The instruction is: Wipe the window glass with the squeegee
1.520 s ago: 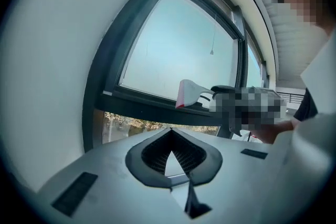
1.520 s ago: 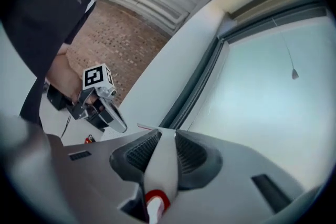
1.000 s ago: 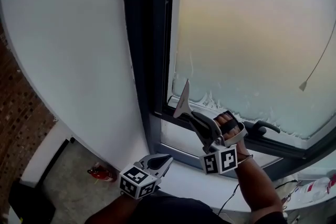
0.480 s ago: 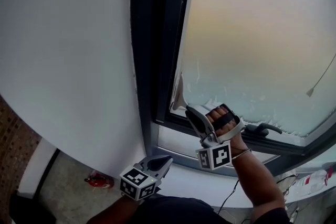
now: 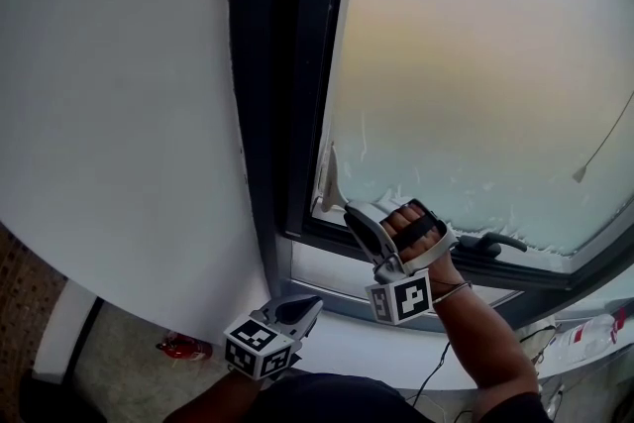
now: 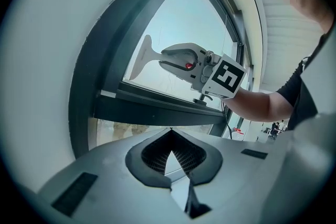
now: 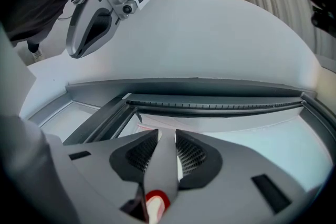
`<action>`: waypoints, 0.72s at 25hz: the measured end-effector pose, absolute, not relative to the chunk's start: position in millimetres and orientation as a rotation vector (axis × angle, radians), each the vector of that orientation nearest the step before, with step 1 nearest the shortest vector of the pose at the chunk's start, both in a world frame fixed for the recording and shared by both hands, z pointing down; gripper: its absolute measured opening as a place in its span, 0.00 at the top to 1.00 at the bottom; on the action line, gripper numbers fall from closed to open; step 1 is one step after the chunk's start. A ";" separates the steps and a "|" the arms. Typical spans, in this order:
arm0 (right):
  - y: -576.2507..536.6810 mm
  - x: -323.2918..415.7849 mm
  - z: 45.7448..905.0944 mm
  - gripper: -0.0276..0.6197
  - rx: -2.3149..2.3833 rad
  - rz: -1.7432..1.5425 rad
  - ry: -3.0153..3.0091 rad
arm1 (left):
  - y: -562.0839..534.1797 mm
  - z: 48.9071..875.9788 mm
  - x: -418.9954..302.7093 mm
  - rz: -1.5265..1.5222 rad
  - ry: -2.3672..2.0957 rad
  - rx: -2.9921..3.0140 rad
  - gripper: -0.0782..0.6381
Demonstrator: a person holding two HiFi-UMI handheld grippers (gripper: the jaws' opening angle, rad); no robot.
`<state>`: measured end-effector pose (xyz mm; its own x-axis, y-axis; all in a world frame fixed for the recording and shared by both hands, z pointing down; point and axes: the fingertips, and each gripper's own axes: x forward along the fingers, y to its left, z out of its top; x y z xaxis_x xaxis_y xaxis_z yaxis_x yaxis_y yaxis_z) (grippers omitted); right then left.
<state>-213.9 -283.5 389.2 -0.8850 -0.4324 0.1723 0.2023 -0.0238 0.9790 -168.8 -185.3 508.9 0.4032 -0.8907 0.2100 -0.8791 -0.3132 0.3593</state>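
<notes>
Grey plastic closed round pale plastic: your right gripper point(image 7: 166, 140) had its jaws clamped on the handle of the squeegee point(image 7: 160, 168), which ran up between the ribbed pads with a red spot near its base. From the head view, your hand point(image 5: 420, 229) held that gripper point(image 5: 348, 210) up at the sill, and the squeegee's white blade point(image 5: 329, 179) stood nearly upright in the lower left corner of the window glass point(image 5: 475, 64), its edge against the pane just beside the dark frame point(image 5: 292, 64). A whitish, frosty film point(image 5: 411, 194) clung along the bottom of the glass, to the right of the blade. Your left gripper point(image 5: 315, 301) hung lower, well apart from the window, with its jaws brought together at the tips and nothing between them point(image 6: 170, 130); its own view looked up at the squeegee point(image 6: 142, 58). A dark window handle point(image 5: 492, 241) lay near your right hand, a thin cord point(image 5: 606, 112) hung across the pane's right side, and a white wall point(image 5: 119, 94) curved away left of the frame, above a small red object point(image 5: 183, 345) on the floor.
</notes>
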 end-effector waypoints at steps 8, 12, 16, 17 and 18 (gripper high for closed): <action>-289.5 -177.7 388.0 0.81 0.263 -1.944 -1.830 | -197.5 512.6 -151.6 -0.019 -1.493 2.262 0.89; -293.7 -152.9 383.6 0.81 0.302 -1.930 -1.837 | -205.0 510.5 -137.5 -0.006 -1.484 2.288 0.89; -300.7 -124.0 382.0 0.81 0.348 -1.927 -1.825 | -212.3 507.2 -118.1 0.008 -1.444 2.308 0.89; -302.8 -116.3 381.1 0.81 0.359 -1.926 -1.820 | -214.4 508.2 -113.6 0.010 -1.438 2.311 0.89; -305.1 -108.4 380.0 0.81 0.371 -1.926 -1.812 | -216.5 508.4 -108.8 0.012 -1.429 2.315 0.89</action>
<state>-108.4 -305.1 380.0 -0.8545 -0.5057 0.1188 0.1492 -0.0198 0.9886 -108.8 -216.5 508.4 0.4722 -0.8532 0.2214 -0.8567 -0.3850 0.3433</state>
